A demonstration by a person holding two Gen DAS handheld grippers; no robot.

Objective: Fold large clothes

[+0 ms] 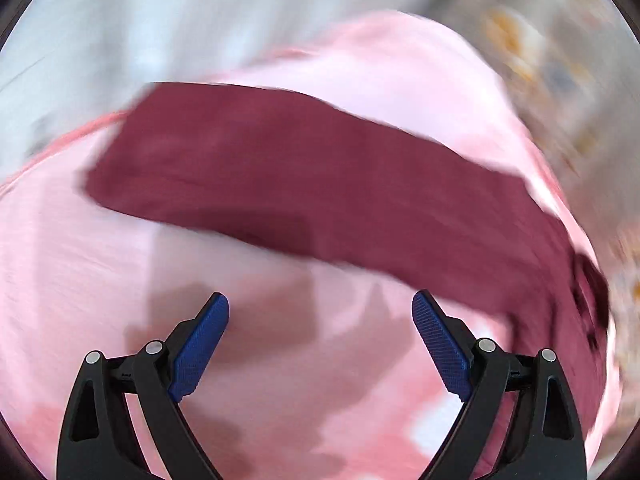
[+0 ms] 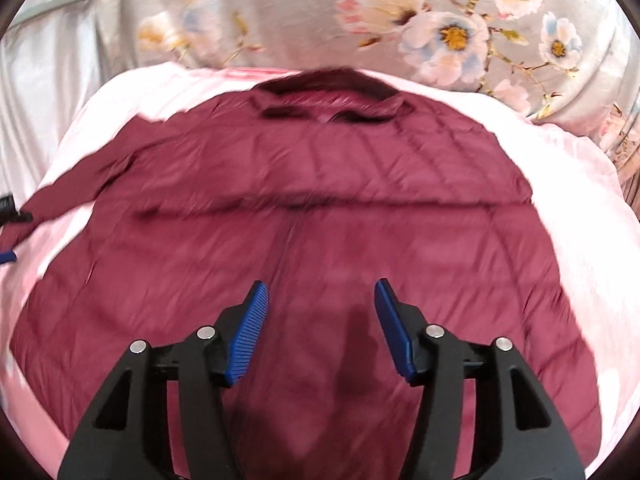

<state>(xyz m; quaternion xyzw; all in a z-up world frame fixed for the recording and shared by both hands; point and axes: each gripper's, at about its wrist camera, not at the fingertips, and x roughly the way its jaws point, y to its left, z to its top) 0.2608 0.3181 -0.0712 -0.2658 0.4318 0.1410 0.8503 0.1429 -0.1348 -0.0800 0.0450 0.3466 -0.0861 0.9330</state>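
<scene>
Right wrist: maroon jacket (image 2: 320,220) on pink sheet (image 2: 580,208), floral bedding (image 2: 304,12) behind.

Jacket (image 2: 320,208): maroon quilted cloth, stitched in channels, puffy, giving off a slight satin sheen in the right wrist view. Sleeve (image 1: 280,184) is reading as the same maroon cloth, matt through the blur.

Sheet (image 1: 72,264): pale pink woven cloth, matt, creasing softly.

Floral cover (image 2: 452,36): grey printed cloth, smooth, showing a faint sheen along its folds.

Left tongs (image 1: 320,312) and right tongs (image 2: 320,300): black plastic frames, matt to semi-gloss, carrying bright metal pins. Pads (image 2: 248,336): blue, ribbed on the right tongs; finely textured on the left.
</scene>
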